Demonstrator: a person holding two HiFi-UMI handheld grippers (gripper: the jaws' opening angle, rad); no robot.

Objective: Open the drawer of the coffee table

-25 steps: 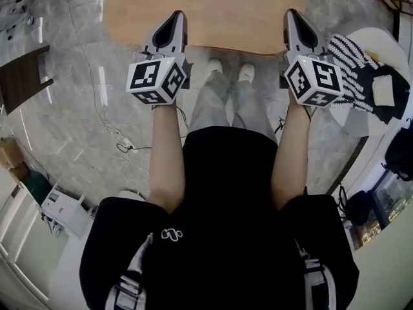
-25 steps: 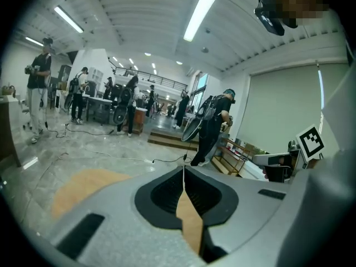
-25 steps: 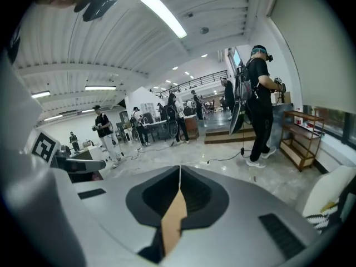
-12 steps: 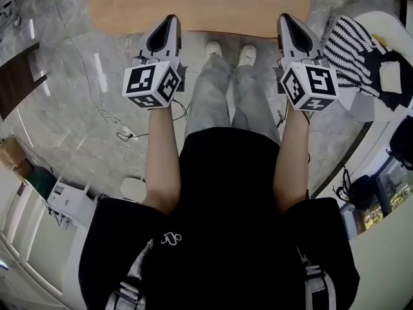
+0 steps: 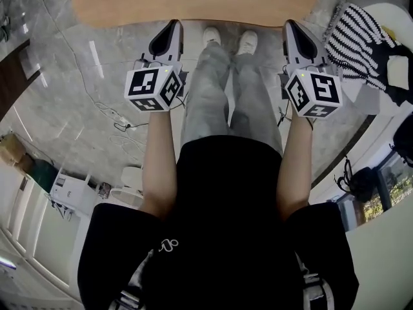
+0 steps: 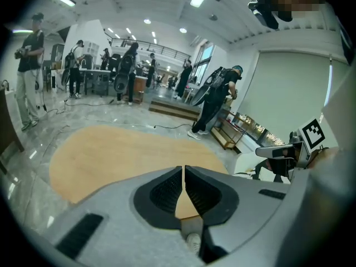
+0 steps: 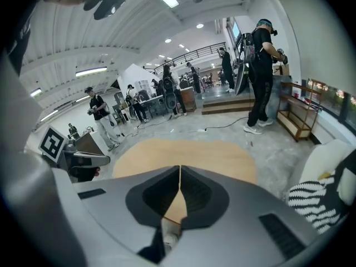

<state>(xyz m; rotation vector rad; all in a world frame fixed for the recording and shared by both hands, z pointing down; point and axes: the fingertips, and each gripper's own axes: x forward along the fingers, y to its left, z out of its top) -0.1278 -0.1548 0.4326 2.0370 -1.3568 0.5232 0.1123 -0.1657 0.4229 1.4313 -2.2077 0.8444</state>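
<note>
Wooden coffee table (image 5: 193, 2) cut off at frame top; drawer hidden.

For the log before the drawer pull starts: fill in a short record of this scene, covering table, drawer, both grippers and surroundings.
coffee table: light wooden top, bare where visible
drawer: not visible in any view
left gripper: jaws shut, nothing between them, near the table's front edge
right gripper: jaws shut, empty, level with the left one
striped cloth: black and white, to the person's right of the table
floor: grey marble with cables
</note>
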